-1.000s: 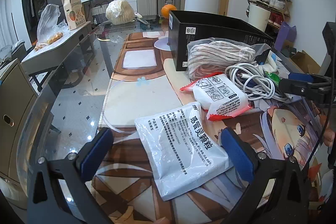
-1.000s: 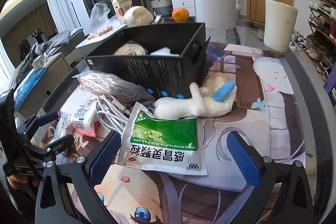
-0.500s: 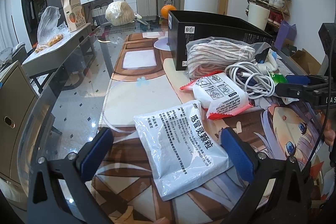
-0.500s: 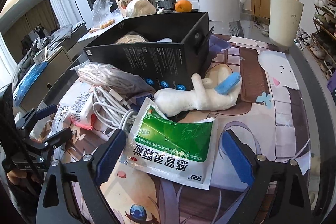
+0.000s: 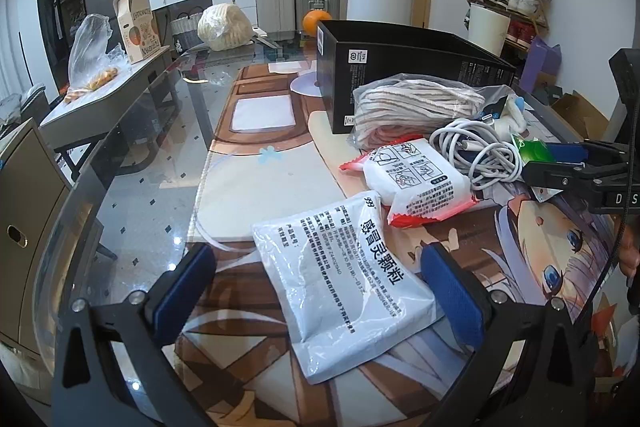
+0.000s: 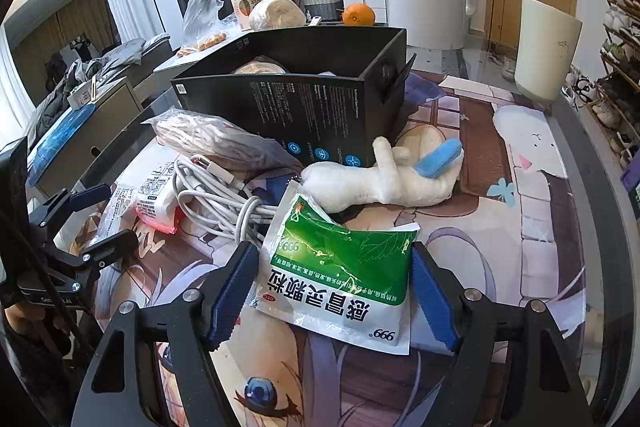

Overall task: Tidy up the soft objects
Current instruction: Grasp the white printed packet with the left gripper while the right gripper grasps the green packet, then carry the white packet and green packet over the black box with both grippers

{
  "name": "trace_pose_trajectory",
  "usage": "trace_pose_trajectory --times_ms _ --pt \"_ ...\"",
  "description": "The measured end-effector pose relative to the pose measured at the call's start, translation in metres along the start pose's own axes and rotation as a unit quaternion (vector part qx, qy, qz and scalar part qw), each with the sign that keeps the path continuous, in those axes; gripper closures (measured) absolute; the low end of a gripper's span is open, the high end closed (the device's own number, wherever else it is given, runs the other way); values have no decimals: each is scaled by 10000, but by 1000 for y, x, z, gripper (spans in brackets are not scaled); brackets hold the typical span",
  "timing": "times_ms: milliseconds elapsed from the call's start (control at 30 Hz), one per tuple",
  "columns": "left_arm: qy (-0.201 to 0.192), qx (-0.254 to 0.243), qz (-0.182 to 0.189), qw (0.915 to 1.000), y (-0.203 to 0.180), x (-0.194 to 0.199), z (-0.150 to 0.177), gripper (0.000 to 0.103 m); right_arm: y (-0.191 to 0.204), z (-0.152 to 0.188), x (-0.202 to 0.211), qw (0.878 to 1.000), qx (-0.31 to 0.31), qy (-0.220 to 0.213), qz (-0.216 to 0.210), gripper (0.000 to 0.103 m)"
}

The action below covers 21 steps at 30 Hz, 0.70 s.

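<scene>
My right gripper (image 6: pixel 332 287) is open, its blue pads on both sides of a green and white medicine pouch (image 6: pixel 340 267) lying on the mat. My left gripper (image 5: pixel 320 283) is open around a white medicine pouch (image 5: pixel 340 275). A red-edged white tissue pack (image 5: pixel 416 187), a coiled white cable (image 5: pixel 476 151) and a bagged striped cloth (image 5: pixel 416 107) lie behind it. A white plush toy with a blue ear (image 6: pixel 384 179) lies beside the open black box (image 6: pixel 304 99), which holds some items.
An anime-print mat (image 5: pixel 264 187) covers the glass table (image 5: pixel 132 163). An orange (image 6: pixel 358 15) and a bagged round bundle (image 6: pixel 276 13) sit at the far end. A white bin (image 6: pixel 544 47), shoe rack and suitcases stand beyond the table.
My right gripper has moved forward and its pads have narrowed around the green pouch. My left gripper has barely moved.
</scene>
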<state>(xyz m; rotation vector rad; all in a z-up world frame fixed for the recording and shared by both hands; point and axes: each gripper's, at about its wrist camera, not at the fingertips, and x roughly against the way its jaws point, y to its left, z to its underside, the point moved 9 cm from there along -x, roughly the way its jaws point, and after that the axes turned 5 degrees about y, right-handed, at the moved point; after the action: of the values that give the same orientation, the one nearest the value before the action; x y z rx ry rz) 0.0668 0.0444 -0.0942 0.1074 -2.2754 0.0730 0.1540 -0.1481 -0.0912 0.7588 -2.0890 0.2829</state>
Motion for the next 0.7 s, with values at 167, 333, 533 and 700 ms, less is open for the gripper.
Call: trace_pose_trajectory --times_ms 167,333,533,700 --pt "-54 -85 66 9999 -4 1 1 1 0 2 2 10000 19 -28 26 37" --pt "-121 -247 205 9994 -11 4 1 16 0 2 4 10000 43 -51 -19 40" --pt "-239 -284 245 9990 -13 8 -1 39 2 2 5 9999 57 -72 -51 45" --pt "-285 -290 312 9987 -13 10 -2 54 -1 4 7 9999 3 -104 -72 47"
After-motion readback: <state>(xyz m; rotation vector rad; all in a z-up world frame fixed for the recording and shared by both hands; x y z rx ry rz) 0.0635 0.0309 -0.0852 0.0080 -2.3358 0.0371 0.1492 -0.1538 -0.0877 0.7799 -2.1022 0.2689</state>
